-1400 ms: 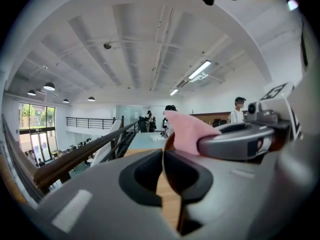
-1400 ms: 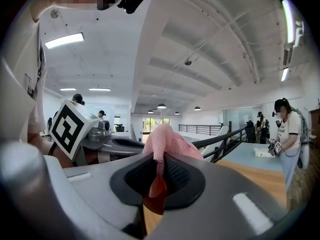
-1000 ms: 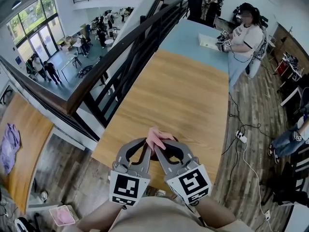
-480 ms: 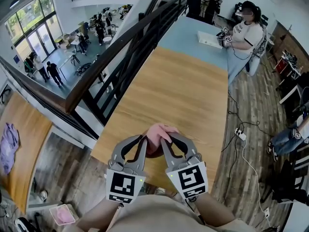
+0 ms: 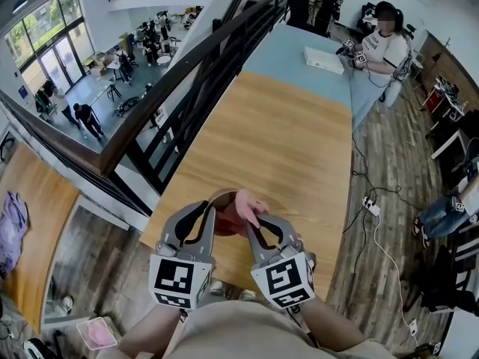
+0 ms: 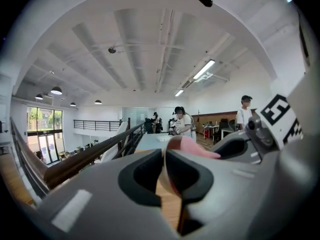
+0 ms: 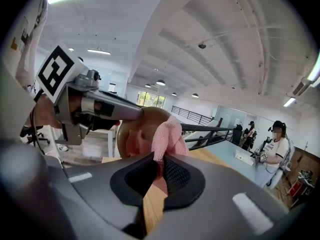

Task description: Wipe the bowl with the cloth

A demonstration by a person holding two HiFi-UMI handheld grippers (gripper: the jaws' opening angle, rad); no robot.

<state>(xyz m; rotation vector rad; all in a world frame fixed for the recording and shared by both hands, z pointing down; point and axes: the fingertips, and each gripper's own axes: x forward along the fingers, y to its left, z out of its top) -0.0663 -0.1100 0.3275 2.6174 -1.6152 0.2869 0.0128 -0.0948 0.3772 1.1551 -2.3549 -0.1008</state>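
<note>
Head view shows one brown bowl over the near end of the wooden table, tipped so that its dark hollow faces up toward the camera. It is the only container on this table. Whether it rests on the wood or hangs clear of it cannot be told. Inside it, on its right side, sits one pink cloth, bunched into a wad that rises over the rim. Nothing else shows in the bowl. Two grippers meet at it, one from each side. The left gripper has its jaws nearly together on the bowl's thin wall. The left gripper view shows the rim standing edge-on between the pads, which have just been easing apart a little while the wall stays between them. The right gripper has its jaws pinched together on the cloth. In the right gripper view a strip of the pink weave runs down between the pads, and the wad above them lies against the bowl's inner face. One person in a white shirt stands at the table's far end, well apart from the bowl.
</note>
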